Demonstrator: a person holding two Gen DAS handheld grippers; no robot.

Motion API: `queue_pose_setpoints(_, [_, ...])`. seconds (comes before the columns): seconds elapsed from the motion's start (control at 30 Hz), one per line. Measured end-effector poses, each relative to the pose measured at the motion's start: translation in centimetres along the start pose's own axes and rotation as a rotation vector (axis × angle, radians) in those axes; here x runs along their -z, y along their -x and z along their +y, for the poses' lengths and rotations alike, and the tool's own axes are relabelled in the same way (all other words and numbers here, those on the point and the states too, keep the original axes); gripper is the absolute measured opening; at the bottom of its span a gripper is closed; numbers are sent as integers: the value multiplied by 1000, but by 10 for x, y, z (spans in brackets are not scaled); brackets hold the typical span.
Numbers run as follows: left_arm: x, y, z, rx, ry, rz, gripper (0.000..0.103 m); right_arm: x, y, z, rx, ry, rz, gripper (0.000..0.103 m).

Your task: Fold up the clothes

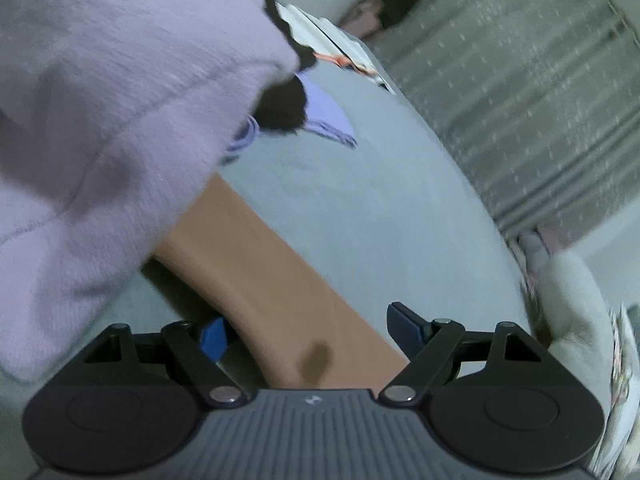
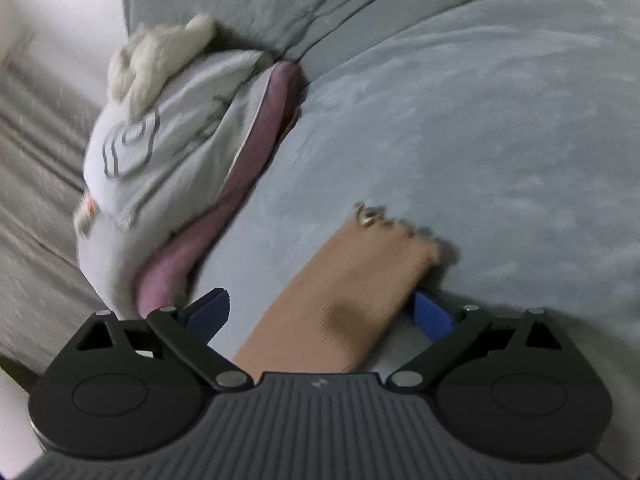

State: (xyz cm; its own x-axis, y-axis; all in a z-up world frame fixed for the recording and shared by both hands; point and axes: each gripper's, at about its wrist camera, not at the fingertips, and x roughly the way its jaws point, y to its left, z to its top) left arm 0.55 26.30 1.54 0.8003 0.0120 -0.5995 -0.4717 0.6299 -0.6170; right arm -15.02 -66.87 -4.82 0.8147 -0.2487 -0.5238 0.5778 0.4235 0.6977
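No readable text, numbers or brand names in either view. Small pale emblem on grey ribbed housing (image 1: 311,400) behind tongs, same in right view (image 2: 320,385); too small to read, possibly logo. Grey swirl print on white cushion (image 2: 128,148), not lettering.

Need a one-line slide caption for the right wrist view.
Open right gripper straddles a tan garment lying on the blue-grey bedsheet, beside a pillow.

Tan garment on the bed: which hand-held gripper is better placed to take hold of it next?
Right, marginally. The right hand-held gripper stands open astride the tan garment near its frayed end. The left hand-held gripper is open over mid-length, with a lilac garment crowding its left.
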Motion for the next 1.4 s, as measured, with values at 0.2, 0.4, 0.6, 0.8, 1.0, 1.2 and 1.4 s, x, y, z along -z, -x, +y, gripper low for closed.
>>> queue_pose_setpoints(0.2, [-11, 10, 15, -24, 32, -56, 53, 1, 6, -8, 81, -71, -39, 11])
queue_pose_setpoints(0.4, [-21, 22, 29, -45, 28, -40, 6, -3, 25, 23, 66, 59, -147, 7])
queue_pose_setpoints(0.6, [-35, 34, 37, -8, 36, 15, 6, -9, 32, 47, 101, 210, -218, 7])
queue_pose_setpoints(0.8, [-50, 53, 51, 9, 60, 6, 7, -11, 35, 47, 106, 215, -233, 6])
queue_pose_setpoints(1.0, [-48, 73, 43, 1, 3, -70, 7, -12, 41, 49, 93, 196, -248, 6])
queue_pose_setpoints(1.2, [-37, 92, 10, -5, -152, -135, 18, -19, 56, 50, 106, 163, -286, 10])
queue_pose_setpoints(1.4, [4, 76, -11, -34, -277, 5, 38, -19, 48, 33, 104, 14, -147, 27])
